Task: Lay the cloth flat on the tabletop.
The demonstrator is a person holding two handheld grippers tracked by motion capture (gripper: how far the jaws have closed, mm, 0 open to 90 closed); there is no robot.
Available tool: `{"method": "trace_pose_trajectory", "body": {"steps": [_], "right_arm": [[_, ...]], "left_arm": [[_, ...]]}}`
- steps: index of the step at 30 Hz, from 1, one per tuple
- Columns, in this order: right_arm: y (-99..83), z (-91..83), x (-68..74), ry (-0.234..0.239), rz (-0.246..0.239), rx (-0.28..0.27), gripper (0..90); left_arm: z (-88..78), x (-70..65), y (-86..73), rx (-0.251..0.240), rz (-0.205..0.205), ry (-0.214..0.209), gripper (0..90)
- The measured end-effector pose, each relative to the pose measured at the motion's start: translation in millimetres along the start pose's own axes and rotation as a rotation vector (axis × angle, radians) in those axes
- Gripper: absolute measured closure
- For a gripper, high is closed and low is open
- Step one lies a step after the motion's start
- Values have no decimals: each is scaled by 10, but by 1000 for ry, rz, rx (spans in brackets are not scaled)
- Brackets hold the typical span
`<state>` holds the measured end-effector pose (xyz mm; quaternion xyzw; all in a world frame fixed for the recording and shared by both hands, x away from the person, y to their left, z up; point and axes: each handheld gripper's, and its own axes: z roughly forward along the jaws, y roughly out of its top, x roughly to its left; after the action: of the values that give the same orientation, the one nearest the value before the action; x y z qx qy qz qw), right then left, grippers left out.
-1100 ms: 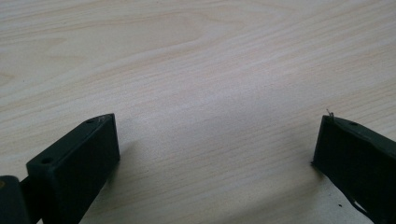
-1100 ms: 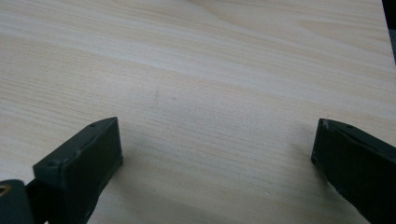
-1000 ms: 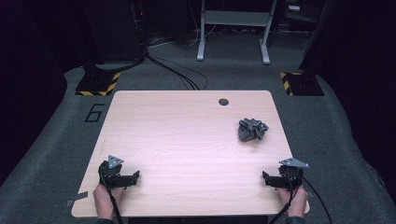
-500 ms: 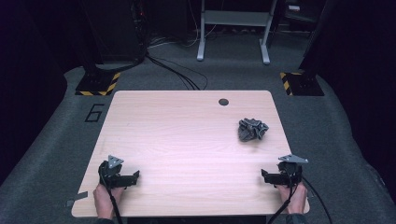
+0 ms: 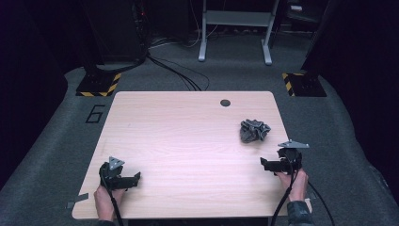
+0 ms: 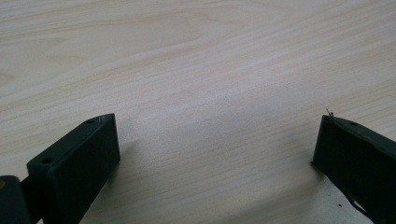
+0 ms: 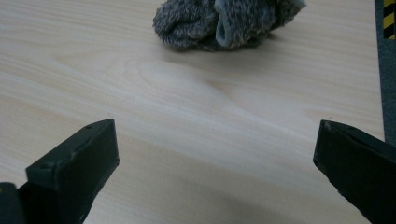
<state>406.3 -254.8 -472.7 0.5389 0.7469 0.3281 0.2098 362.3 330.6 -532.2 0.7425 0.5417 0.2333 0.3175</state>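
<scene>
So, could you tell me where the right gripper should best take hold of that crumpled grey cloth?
Probably its raised near fold, approached from the person's side: the grey cloth lies bunched ahead of the open right gripper on the table.

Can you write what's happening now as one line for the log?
left tool: open, holds nothing | right tool: open, near grey cloth, not touching | cloth: crumpled on table

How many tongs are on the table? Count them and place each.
2. The left black two-jaw tongs sit at the near-left corner; the right black two-jaw tongs near the right edge, before the crumpled grey fuzzy cloth.
</scene>
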Motion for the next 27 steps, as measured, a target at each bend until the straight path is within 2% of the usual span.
{"method": "trace_pose_trajectory", "body": {"steps": [6,7,15,22,27], "right_arm": [[203,89,-35,18,-3,-3,0],[240,106,-32,23,10,1,0],[525,274,-45,24,-3,5,5],[721,465,-70,-5,8,24,23],[805,604,-103,-3,19,42,34]], "left_arm": [[0,0,-1,-1,-1,0,1],[0,0,0,-1,-1,0,1],[1,-1,-1,-3,0,2,2],[4,-3,-3,-7,-1,2,2],[3,-5,-4,-7,-1,3,3]]}}
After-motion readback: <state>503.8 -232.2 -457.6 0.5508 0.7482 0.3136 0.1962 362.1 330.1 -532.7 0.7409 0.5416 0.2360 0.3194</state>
